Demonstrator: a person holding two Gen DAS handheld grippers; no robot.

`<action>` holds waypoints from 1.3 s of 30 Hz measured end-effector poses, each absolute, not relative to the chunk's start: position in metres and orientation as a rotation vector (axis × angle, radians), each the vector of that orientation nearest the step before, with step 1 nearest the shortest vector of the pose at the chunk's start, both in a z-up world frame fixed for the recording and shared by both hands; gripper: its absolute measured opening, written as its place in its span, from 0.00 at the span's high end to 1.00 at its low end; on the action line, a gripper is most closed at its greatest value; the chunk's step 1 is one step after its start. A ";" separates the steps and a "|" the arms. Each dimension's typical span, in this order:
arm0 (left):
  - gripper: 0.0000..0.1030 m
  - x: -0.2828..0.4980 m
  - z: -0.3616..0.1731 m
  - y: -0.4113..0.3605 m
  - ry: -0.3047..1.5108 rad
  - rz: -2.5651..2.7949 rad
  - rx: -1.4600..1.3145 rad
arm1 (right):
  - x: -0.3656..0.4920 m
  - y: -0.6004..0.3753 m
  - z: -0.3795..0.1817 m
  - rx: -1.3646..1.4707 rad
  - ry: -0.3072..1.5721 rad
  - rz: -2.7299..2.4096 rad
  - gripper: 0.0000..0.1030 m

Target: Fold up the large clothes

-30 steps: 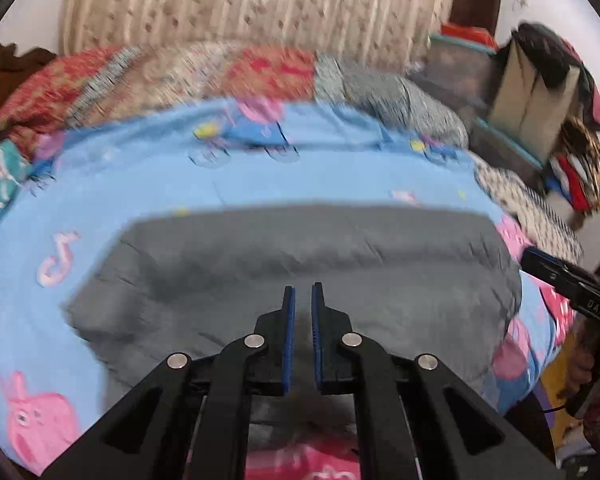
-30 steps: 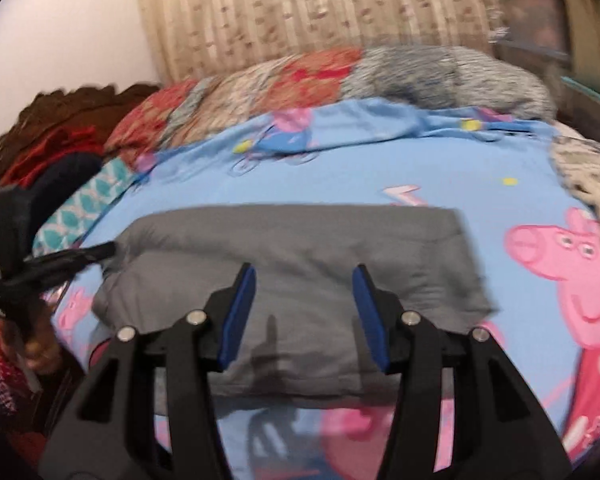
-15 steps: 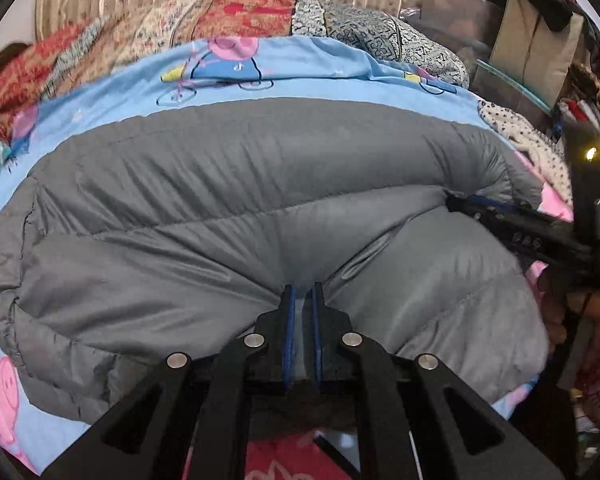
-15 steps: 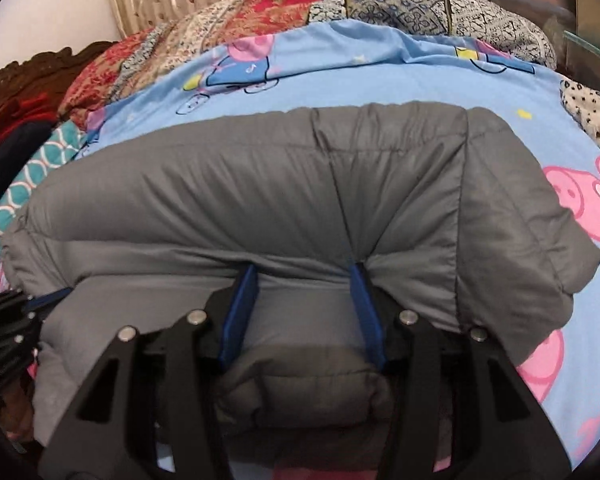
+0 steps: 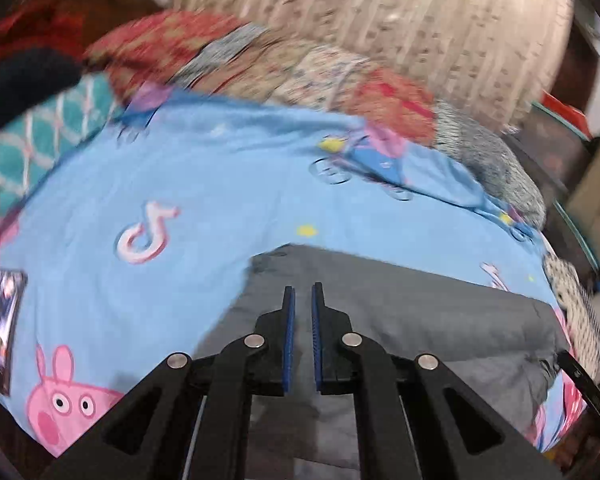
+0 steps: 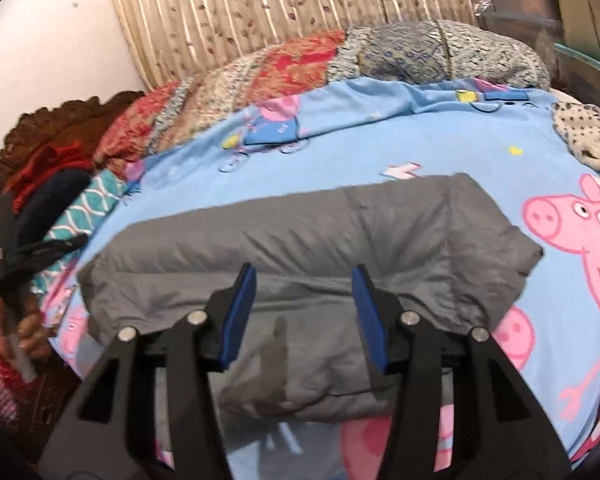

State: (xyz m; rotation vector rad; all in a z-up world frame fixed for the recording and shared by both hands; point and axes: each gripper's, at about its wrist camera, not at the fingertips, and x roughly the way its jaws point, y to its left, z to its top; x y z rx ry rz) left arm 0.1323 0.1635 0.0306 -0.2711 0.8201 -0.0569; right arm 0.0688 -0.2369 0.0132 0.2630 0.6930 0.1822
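Jacket: a gray padded jacket lies folded into a thick bundle on the bed, near its front edge; in the left wrist view the jacket fills the lower middle and right.
Bed: a blue cartoon-pig sheet covers it, and patterned quilts are piled along the far side below a striped curtain.
Left gripper: raised above the jacket's left part, fingers nearly together with a narrow slit between the blue pads and nothing in it; this view is motion-blurred.
Right gripper: above the near part of the bundle, fingers spread wide with only gray fabric showing between them; whether the tips touch the cloth cannot be told.
Other items: a small dark card or phone lies on the sheet at the left; a spotted cloth sits at the bed's right edge.
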 end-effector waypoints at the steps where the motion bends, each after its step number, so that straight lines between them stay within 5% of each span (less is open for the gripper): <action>1: 0.81 0.135 0.017 0.169 0.861 -0.043 -0.272 | 0.070 -0.234 0.014 0.272 0.697 0.196 0.54; 11: 0.81 0.101 -0.053 0.141 0.963 -0.101 -0.225 | 0.095 -0.197 -0.044 0.220 0.886 0.195 0.54; 26: 0.80 0.071 0.005 0.167 0.923 -0.172 -0.330 | 0.064 -0.222 -0.010 0.328 0.812 0.219 0.54; 33: 0.63 0.044 0.004 0.164 0.982 -0.242 -0.371 | 0.036 -0.250 0.003 0.441 0.791 0.211 0.53; 39: 0.59 0.036 -0.014 0.169 1.046 -0.236 -0.421 | 0.022 -0.275 0.000 0.549 0.791 0.186 0.53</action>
